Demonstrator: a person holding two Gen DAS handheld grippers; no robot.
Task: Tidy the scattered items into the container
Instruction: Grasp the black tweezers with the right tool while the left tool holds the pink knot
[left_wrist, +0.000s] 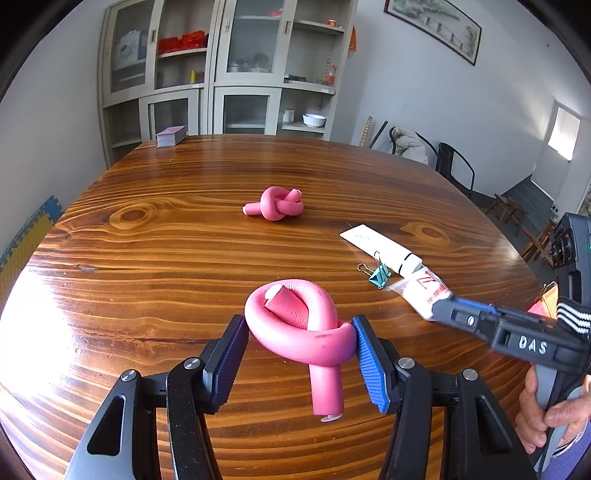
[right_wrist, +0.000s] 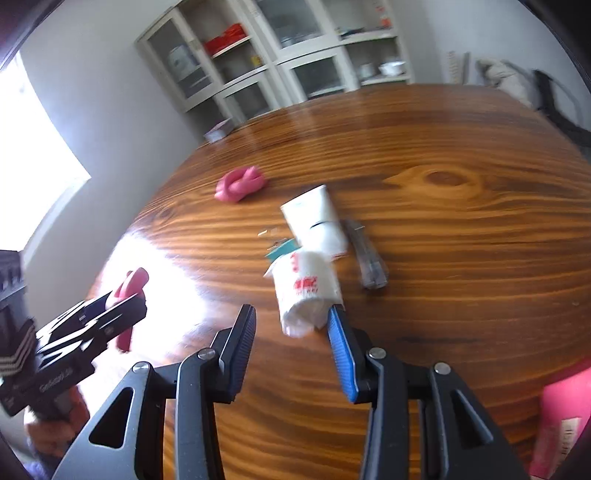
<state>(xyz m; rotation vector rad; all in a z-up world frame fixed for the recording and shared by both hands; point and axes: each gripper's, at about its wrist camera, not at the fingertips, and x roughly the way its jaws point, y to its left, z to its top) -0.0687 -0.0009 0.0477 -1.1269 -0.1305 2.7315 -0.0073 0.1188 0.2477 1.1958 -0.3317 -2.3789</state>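
Where the wooden counter (left_wrist: 155, 258) spreads out wide and glossy under both cameras, a grey cabinet (left_wrist: 221, 74) with glass doors stands against the wall behind it, and a small stack of cards (left_wrist: 170, 136) sits at the far edge. Nearer in, the left tool (left_wrist: 299, 332) is clenched on a knotted pink foam tube (left_wrist: 295, 325), its blue ribbed pads pressing the loop from either side while the tube's straight end points back toward the camera. A second knotted pink foam tube (left_wrist: 275, 206) lies alone near the middle of the counter, well apart from the first. To the right lies a white squeeze tube (left_wrist: 380, 247) flat on the wood, with a teal binder clip (left_wrist: 378, 275) just beside its cap end. The right tool (right_wrist: 291, 314), held in a hand (left_wrist: 546, 417), has a small white packet with red print (right_wrist: 306, 291) at its fingertips; the packet touches the right pad, but the view is blurred, so I cannot tell whether both pads bear on it. A clear, dark-tinted object (right_wrist: 367, 254) lies right of the squeeze tube, too smeared to name.
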